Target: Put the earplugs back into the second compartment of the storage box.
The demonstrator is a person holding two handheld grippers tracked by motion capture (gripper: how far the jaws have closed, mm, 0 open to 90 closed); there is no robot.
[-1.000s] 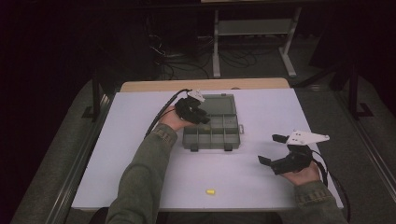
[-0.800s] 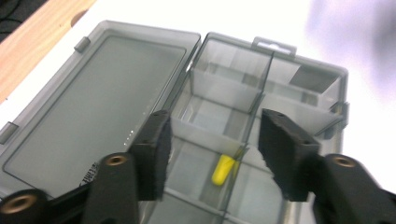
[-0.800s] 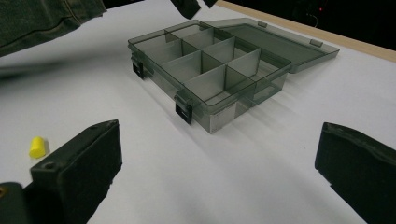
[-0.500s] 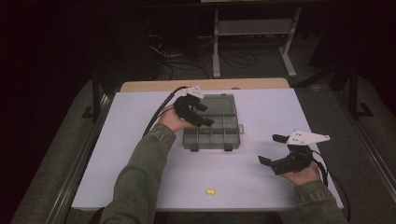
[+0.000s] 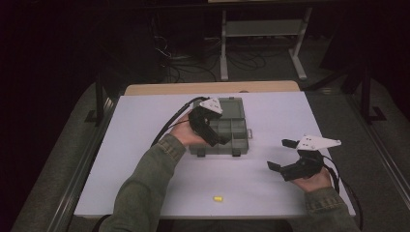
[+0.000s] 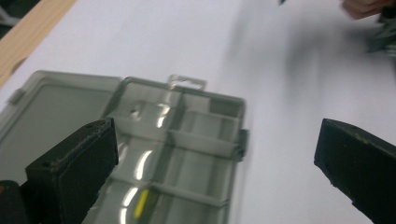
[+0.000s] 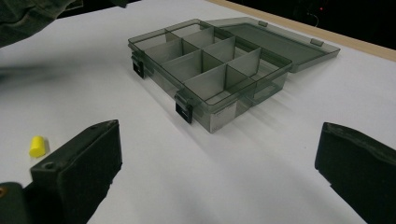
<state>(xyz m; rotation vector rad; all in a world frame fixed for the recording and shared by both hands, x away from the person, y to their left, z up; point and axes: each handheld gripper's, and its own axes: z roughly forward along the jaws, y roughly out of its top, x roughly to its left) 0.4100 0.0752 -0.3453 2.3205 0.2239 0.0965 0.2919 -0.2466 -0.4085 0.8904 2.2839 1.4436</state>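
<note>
A: Setting? A white worktop (image 5: 145, 145) with a wooden far edge, in a dark room; a metal stand (image 5: 261, 43) and floor cables lie behind it.

B: Main object? A smoky-grey compartment box (image 5: 232, 130) sits mid-worktop with its lid (image 7: 280, 39) folded flat open behind it. Dividers split it into small cells, and two black latches (image 7: 184, 112) hang on its front wall.

A: Left gripper (image 5: 216, 126)? It hovers over the box's left part. Its jaws have just been opening and now stand wide, with nothing between them. In the left gripper view, a yellow streak (image 6: 140, 205) shows in a near cell; what it is cannot be told.

B: Right gripper (image 5: 279, 155)? It is held above the worktop, well to the right of the box, jaws spread wide and empty, pointing towards the box.

A: Other items? A small yellow cylindrical piece (image 5: 218, 198) lies on the worktop near the front edge, well apart from the box and both grippers.
</note>
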